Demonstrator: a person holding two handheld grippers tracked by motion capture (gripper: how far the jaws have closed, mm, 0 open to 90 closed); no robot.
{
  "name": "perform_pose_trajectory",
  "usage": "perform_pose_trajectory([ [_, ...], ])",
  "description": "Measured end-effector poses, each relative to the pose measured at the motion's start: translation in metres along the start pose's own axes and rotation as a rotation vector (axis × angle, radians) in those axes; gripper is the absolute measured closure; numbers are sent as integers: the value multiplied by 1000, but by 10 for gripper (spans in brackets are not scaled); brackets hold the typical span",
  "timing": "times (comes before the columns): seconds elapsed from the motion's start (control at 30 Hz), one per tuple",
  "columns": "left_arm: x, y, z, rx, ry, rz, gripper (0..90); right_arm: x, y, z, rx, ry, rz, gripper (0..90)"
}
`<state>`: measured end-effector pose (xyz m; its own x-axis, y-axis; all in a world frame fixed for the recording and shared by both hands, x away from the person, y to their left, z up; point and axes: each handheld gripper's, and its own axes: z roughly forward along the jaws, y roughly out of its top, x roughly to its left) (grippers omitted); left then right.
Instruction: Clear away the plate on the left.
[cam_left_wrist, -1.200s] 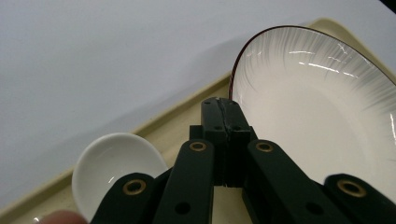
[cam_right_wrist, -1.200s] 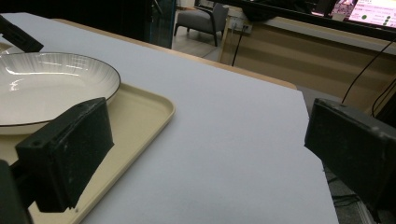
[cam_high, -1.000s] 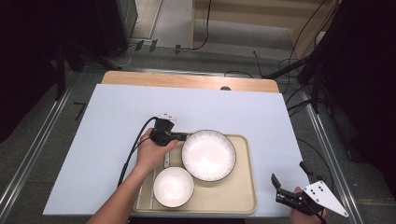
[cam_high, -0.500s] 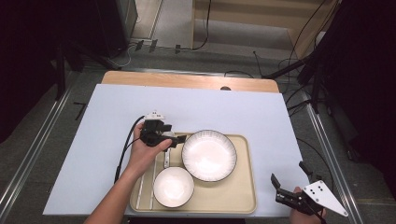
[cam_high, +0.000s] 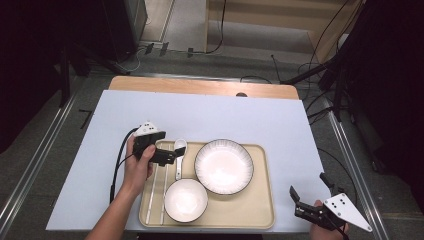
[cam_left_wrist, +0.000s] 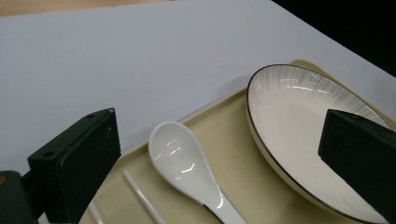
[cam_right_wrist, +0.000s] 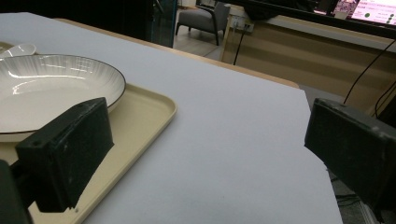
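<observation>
A beige tray (cam_high: 255, 210) holds a large white plate (cam_high: 223, 166), a small white bowl (cam_high: 186, 200), a white spoon (cam_high: 178, 152) and a pair of white chopsticks (cam_high: 157, 192). My left gripper (cam_high: 172, 156) is open over the tray's left edge, its jaws pointing right at the spoon's bowl. In the left gripper view the spoon (cam_left_wrist: 187, 163) lies between the wide jaws, untouched, with the plate (cam_left_wrist: 289, 135) behind the right jaw. My right gripper (cam_high: 308, 185) is open and empty at the table's front right corner, right of the tray.
A white sheet (cam_high: 210, 117) covers the table, with a wooden strip (cam_high: 200, 86) at the far edge. The left gripper's cable (cam_high: 117, 160) loops over the sheet left of the hand. Cables and dark stands lie on the floor beyond.
My left gripper has drawn back to the left, away from the plate, and the spoon's bowl now lies uncovered. The right gripper has stayed put.
</observation>
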<state>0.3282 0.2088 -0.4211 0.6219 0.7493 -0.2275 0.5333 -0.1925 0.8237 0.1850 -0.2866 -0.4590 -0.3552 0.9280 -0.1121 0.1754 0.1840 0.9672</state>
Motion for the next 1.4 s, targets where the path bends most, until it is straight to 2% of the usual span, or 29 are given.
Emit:
perform_pose_trajectory([
  [0.37,12,-13,-28,-52,46,-11,0,1,0,0,2,1,0,14],
  [0.63,18,-25,-44,-72,72,-9,0,1,0,1,2,1,1,14],
  [1.4,22,-54,-75,-64,121,18,0,2,1,3,4,4,2,14],
])
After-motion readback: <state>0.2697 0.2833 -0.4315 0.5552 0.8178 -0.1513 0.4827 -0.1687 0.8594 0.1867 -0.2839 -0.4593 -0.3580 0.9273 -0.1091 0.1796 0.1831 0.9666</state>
